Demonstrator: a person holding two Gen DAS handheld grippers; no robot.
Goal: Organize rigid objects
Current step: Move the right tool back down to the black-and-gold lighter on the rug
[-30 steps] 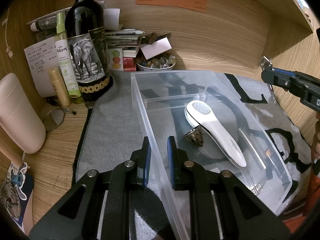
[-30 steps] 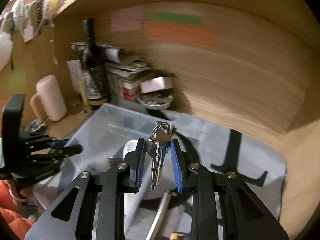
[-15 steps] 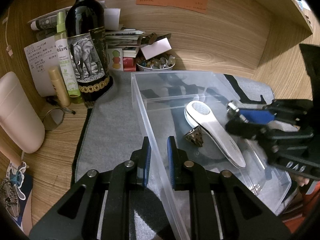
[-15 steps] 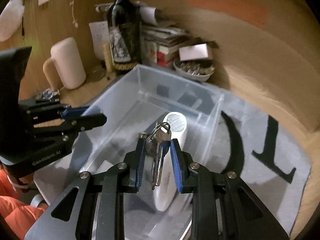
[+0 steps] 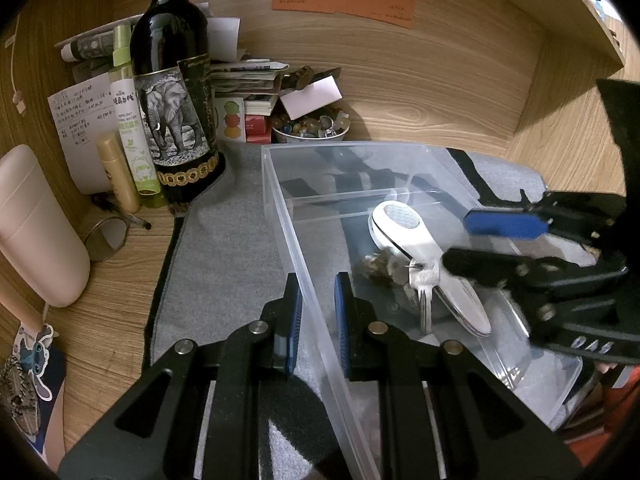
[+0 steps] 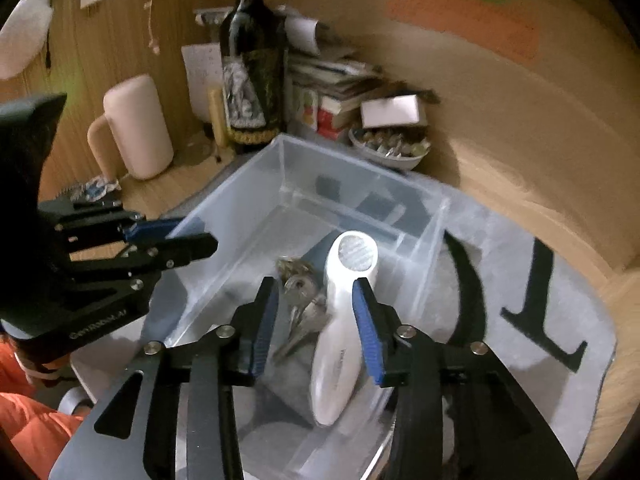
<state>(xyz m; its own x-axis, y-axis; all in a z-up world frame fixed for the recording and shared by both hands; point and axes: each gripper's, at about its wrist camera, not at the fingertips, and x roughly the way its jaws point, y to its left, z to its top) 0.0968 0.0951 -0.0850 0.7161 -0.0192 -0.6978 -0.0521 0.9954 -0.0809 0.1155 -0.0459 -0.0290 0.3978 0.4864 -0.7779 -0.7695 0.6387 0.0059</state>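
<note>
A clear plastic bin (image 5: 280, 208) (image 6: 280, 152) stands on a grey mat. My left gripper (image 5: 317, 316) is shut on the bin's left wall. Inside the bin lie a white handheld device (image 5: 424, 256) (image 6: 344, 320), a small brown cone-shaped object (image 5: 374, 266) and a bunch of keys (image 5: 424, 292) (image 6: 302, 304). My right gripper (image 6: 314, 320) (image 5: 460, 236) is open and empty, hovering over the bin just above the keys and the device.
A dark wine bottle (image 5: 172, 92), a green spray bottle (image 5: 130, 120), a pink cylinder (image 5: 36, 224), a stack of books and papers (image 5: 244, 80) and a bowl of small trinkets (image 5: 310, 126) crowd the back left corner. Wooden walls close the back and right.
My right gripper came down over the bin, opened and let go of the keys, which now lie in the bin beside the white device. My left gripper has not moved.
</note>
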